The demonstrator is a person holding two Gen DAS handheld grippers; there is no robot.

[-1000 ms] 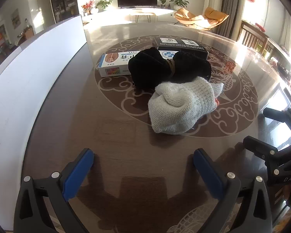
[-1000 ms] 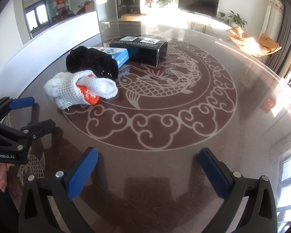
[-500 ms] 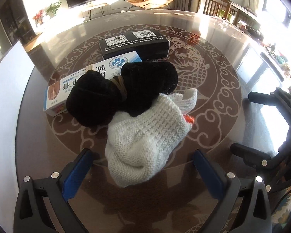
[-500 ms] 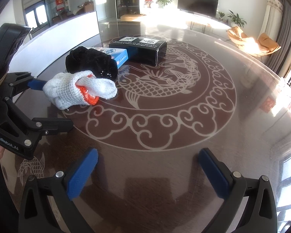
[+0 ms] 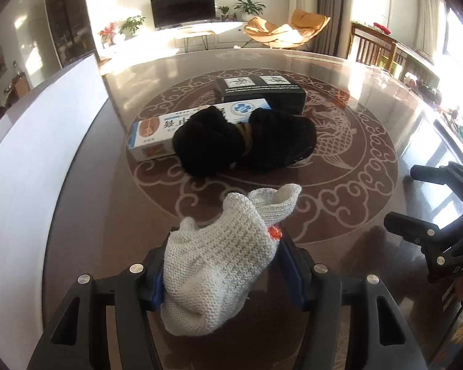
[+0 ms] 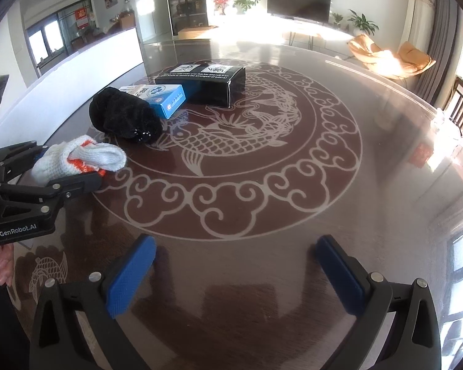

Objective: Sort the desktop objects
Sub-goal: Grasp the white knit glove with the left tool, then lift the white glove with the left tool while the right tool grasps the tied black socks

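My left gripper point(image 5: 223, 246) is shut on the white knitted glove point(image 5: 219, 262), which has orange marks and is pulled back from the pile; it also shows at the left of the right wrist view point(image 6: 77, 158). A black bundled cloth point(image 5: 244, 141) lies ahead against a blue-and-white box point(image 5: 157, 132), with a black box point(image 5: 262, 92) behind. My right gripper point(image 6: 234, 265) is open and empty over the bare table, right of the left gripper point(image 6: 43, 172).
The round glass table point(image 6: 293, 185) has a fish and cloud pattern. A white wall panel point(image 5: 31, 160) runs along its left edge. Chairs and living room furniture stand beyond the far edge.
My left gripper moved onto the white glove, shut on it and drew it back from the black cloth. The right gripper has stayed still and open.
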